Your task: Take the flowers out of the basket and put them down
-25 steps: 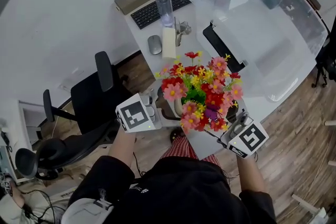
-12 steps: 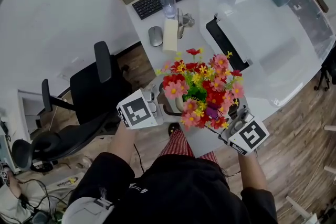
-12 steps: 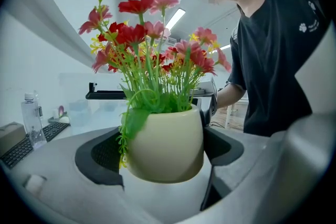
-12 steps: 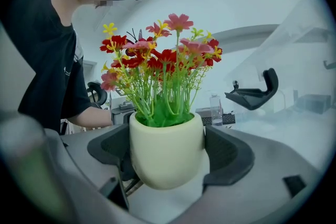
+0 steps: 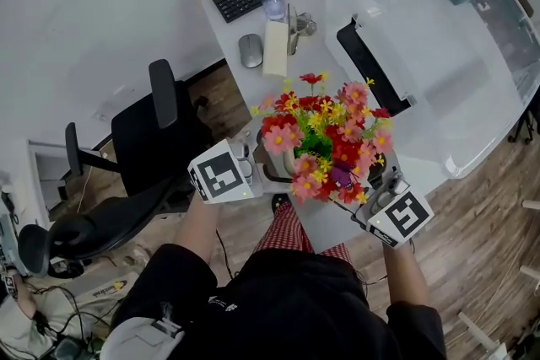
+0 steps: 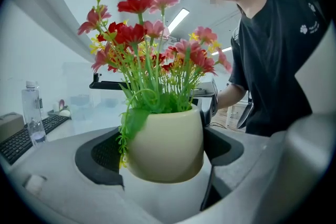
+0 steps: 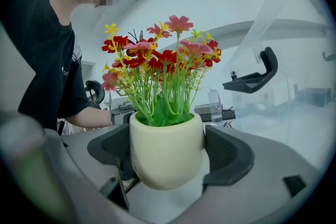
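Sensibly, left gripper (image 6: 163,157) and right gripper (image 7: 168,160) both clamp the smooth, likely slippery pot (image 7: 167,149), sparing the soft flowers (image 5: 325,139) mid-frame.

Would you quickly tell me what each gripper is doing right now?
Left gripper: shut on the flower pot.
Right gripper: shut on the same flower pot.

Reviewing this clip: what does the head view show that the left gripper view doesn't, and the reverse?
Only the head view shows the mouse, the black office chair and the wooden floor. Only the left gripper view shows the left gripper with its jaws closed against the sides of the cream pot. Both show the flowers, the water bottle and the keyboard.
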Motion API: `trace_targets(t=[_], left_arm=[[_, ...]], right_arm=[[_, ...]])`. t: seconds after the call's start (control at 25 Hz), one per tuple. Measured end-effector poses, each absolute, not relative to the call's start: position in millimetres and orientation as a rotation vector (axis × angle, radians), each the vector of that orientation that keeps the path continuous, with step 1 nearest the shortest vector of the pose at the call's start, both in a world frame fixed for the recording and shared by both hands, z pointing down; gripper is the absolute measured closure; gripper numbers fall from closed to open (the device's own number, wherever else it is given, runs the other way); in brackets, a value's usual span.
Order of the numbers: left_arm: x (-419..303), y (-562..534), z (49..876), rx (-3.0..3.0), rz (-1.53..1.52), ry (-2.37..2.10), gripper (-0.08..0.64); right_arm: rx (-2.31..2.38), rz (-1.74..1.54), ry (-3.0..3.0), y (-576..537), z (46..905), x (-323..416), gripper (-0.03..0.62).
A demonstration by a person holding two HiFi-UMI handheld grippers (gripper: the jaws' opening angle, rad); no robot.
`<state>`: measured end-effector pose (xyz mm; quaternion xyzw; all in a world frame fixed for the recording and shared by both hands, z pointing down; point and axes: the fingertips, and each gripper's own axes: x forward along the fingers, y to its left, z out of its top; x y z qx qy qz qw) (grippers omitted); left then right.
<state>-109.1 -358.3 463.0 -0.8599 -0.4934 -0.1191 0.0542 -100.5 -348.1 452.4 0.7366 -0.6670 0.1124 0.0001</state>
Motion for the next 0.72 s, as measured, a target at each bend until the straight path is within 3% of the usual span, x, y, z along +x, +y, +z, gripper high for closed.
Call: trace_targets(t=[0.72], left_arm=[[-100.7, -369.2, 490.4, -2.646, -0.367, -1.464, 0.098]], right_arm=[[2.254, 0.361, -2.102, -360.3, 478.3, -92.4, 0.149]])
